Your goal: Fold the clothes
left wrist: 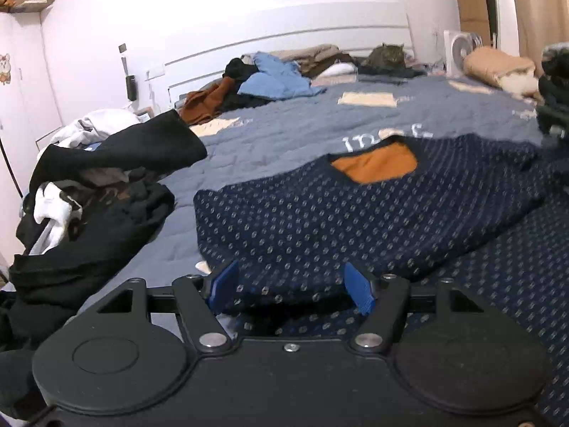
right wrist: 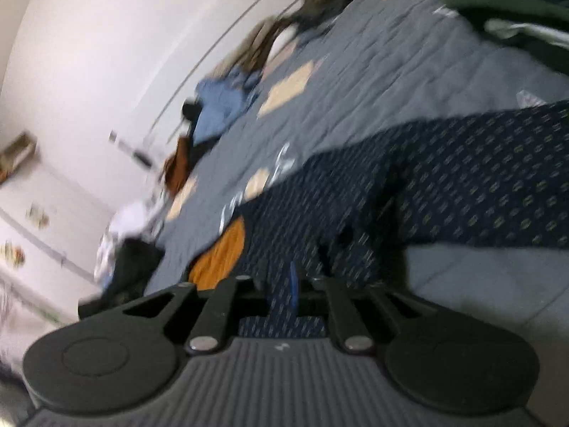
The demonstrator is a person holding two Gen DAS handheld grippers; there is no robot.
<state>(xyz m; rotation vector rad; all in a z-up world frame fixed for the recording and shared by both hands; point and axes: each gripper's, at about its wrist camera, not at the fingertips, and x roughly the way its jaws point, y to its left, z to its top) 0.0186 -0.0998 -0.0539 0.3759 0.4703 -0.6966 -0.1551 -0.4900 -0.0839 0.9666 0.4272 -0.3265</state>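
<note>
We read only one bit of lettering: white letters on blue quilt (left wrist: pixel 284 135), just beyond collar of navy patterned sweater (left wrist: pixel 320 220). Visible part looks like "inof" or "inaf"; lower edge cut off by sweater, so reading uncertain. In right wrist view same letters blurred, unreadable. Sticker on white cupboard door (left wrist: pixel 4 67) shows picture, no legible words.
</note>
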